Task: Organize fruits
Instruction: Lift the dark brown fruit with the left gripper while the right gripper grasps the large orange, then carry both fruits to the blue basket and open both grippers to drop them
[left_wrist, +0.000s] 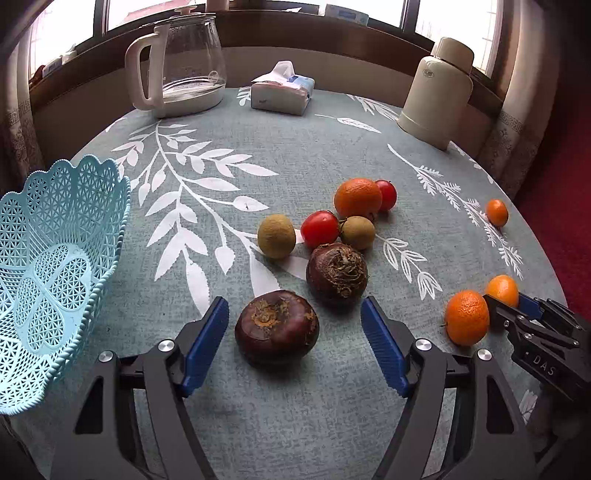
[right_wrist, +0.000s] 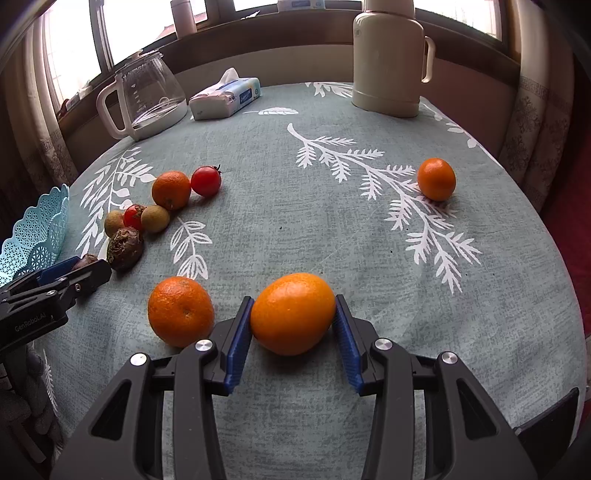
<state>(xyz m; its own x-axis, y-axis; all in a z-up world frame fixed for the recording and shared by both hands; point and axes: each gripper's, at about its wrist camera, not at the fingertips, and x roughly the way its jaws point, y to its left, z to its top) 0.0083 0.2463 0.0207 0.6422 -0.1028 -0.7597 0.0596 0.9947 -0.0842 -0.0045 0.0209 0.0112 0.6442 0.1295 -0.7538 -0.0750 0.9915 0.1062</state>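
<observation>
Table (left_wrist: 295, 155): round, covered in a grey-green cloth printed with white leaf sprays. Windows and patterned curtains run behind it.

Far edge, as I see it: glass kettle (left_wrist: 184, 62) with a white handle at far left, tissue pack (left_wrist: 282, 90) in the middle, cream flask (left_wrist: 437, 92) at far right.

Basket (left_wrist: 48, 258): pale blue lattice plastic, scalloped rim, at the left edge.

Fruit, centre cluster: one orange (left_wrist: 357, 198), two red tomatoes (left_wrist: 319, 229), two brown-green round fruits (left_wrist: 276, 236), one dark chestnut (left_wrist: 337, 275) with a rough crown. All touching or just beside each other.

My left gripper (left_wrist: 294, 325): jaws spread wide either side of a second dark chestnut (left_wrist: 277, 326), not touching it.

My right gripper (right_wrist: 293, 321): both blue pads pressed against a smooth mandarin (right_wrist: 293, 314) resting on the cloth, near right.

Another mandarin (right_wrist: 181, 312) lies just left of it. A small mandarin (right_wrist: 436, 179) lies far right, well apart.
</observation>
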